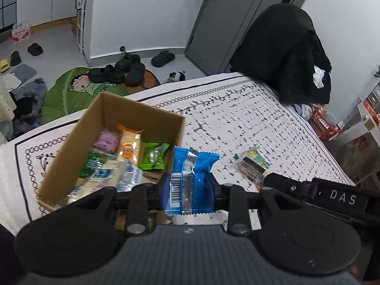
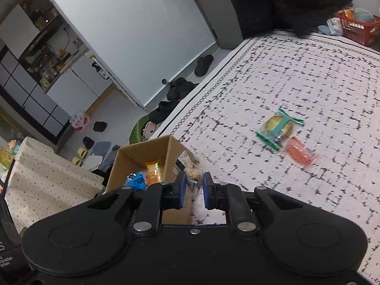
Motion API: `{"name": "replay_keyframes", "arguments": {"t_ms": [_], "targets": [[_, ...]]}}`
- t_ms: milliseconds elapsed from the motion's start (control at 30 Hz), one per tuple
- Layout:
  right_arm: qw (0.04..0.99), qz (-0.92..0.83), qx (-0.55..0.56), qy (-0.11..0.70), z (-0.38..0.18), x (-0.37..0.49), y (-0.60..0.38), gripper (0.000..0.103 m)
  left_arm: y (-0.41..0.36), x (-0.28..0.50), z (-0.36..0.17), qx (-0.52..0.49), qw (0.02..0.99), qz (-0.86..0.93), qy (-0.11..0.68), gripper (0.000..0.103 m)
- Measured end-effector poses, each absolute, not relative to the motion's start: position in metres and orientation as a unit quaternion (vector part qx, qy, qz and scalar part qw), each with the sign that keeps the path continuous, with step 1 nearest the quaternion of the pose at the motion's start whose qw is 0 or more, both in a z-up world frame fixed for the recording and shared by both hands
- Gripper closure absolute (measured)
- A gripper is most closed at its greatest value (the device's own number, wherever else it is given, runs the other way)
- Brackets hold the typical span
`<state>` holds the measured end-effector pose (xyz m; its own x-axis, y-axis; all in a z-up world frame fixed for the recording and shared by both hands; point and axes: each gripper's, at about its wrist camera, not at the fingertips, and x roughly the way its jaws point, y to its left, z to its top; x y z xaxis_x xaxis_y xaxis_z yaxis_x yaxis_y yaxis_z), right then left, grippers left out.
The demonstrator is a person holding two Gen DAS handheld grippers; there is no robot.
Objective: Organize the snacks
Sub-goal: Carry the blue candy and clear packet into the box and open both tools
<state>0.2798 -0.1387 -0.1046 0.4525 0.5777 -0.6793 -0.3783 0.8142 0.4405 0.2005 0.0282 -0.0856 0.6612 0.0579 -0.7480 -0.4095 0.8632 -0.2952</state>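
Observation:
In the left wrist view my left gripper [image 1: 188, 185] is shut on a blue snack packet [image 1: 190, 178], held just right of an open cardboard box [image 1: 118, 111] that holds several snack packets [image 1: 129, 147]. The right gripper's body [image 1: 332, 197] shows at the right edge. In the right wrist view my right gripper [image 2: 193, 187] is shut on a clear-wrapped snack [image 2: 191, 173], beside the box's [image 2: 142, 152] right wall. A green-edged packet [image 2: 279, 128] and an orange packet [image 2: 299, 154] lie on the patterned cloth [image 2: 308, 83]; the green-edged one also shows in the left view [image 1: 251, 163].
The table edge runs behind the box. A black coat on a chair [image 1: 285, 52] stands at the table's far end. A red basket [image 2: 356, 28] sits beyond it. Shoes [image 1: 118, 71] and a green mat [image 1: 71, 92] lie on the floor.

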Motion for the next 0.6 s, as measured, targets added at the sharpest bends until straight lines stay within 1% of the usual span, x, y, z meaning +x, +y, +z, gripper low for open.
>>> {"name": "replay_keyframes", "arguments": {"t_ms": [400,600], "targets": [[0.839,0.291,0.102,0.448,-0.107,0.273,-0.091,0.088,0.080,0.187,-0.091,-0.245,0.874,0.156,0.389,0.072],[0.837,0.292,0.091,0.453,-0.110,0.269,-0.070,0.088,0.101,0.183,-0.095,-0.270,0.868,0.159,0.386,0.073]]}}
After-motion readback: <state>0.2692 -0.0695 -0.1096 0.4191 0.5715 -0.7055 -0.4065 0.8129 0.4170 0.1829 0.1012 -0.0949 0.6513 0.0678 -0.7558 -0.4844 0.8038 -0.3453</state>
